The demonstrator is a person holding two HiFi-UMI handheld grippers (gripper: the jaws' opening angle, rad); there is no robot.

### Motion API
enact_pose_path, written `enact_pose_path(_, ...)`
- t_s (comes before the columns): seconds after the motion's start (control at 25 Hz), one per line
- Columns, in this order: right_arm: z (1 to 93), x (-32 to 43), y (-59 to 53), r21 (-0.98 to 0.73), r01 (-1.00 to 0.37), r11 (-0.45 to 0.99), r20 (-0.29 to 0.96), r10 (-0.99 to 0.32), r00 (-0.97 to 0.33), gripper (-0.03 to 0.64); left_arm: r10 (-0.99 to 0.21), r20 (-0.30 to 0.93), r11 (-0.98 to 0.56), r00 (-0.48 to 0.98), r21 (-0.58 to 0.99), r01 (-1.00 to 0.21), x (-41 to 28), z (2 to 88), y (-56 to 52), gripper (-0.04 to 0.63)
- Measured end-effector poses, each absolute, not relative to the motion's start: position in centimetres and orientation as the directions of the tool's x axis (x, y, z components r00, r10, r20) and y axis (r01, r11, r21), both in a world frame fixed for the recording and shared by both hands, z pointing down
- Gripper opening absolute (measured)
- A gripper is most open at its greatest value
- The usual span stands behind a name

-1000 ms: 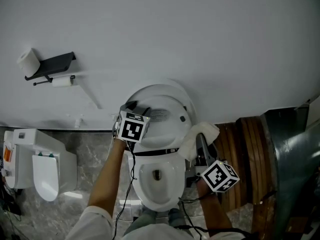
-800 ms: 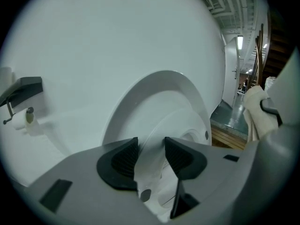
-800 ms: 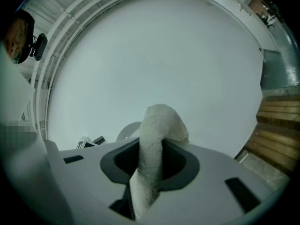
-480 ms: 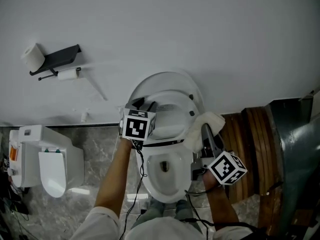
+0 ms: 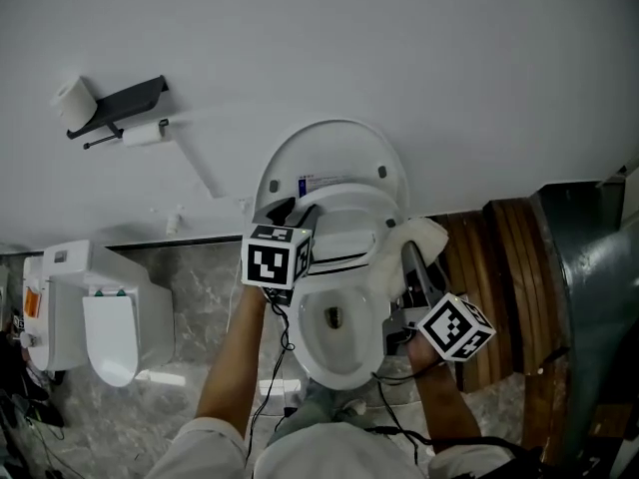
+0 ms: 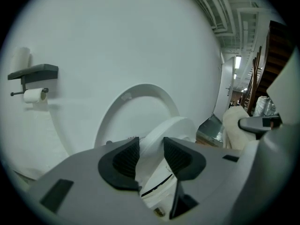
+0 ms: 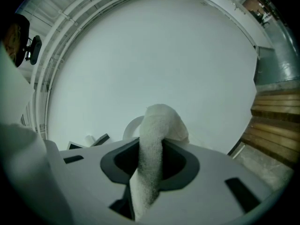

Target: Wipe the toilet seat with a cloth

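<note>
Over the left side of the toilet bowl [image 5: 321, 365], the left gripper [image 6: 151, 154] has its jaws on the rim of the toilet seat [image 6: 174, 125]. They have just been closing, and the white rim runs between the two ribbed pads [image 6: 125, 156], filling the gap from one to the other. The seat stands tilted, part way up over the bowl. Behind the bowl the lid [image 5: 334, 158] stands upright against the white wall [image 5: 419, 48].

Over the right side of the bowl, the right gripper [image 7: 151, 161] is clamped on a white cloth [image 7: 158, 121]. The cloth is pinched into a narrow fold between the jaws and bunches out past their tips. In the head view the bunched end sits just beside the right edge of the seat; whether the two touch cannot be told.

Well to the left of the bowl, high on the wall, a dark shelf [image 5: 125, 103] carries a paper roll [image 5: 75, 101], with a second roll [image 5: 145, 135] on the bar beneath it. On the marbled floor left of the bowl stands a white unit [image 5: 95, 312]. Right of the bowl lie brown wooden boards [image 5: 499, 287].
</note>
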State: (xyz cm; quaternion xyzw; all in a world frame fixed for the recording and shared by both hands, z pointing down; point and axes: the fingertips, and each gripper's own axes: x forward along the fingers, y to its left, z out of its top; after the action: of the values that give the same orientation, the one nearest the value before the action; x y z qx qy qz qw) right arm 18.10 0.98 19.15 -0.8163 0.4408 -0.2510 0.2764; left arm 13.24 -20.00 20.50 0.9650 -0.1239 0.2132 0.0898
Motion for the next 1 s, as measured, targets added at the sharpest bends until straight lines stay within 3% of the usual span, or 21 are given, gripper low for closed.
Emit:
enact_pose_path(0.48,20.8,13.9,10.2,-0.683,-0.523,-0.51,0.206,-0.821,0.532,0.1,-0.168,0.451,-0.961,0.877,0.123,-0.247,7.9,21.3,-13.5,0.184)
enact_pose_path(1.0,20.5,8.7,13.3,-0.683,-0.555,-0.474,0.183,-0.847,0.499,0.1,-0.115,0.479,-0.983,0.87,0.073,-0.17,0.8,25.0,-5.0,0.186)
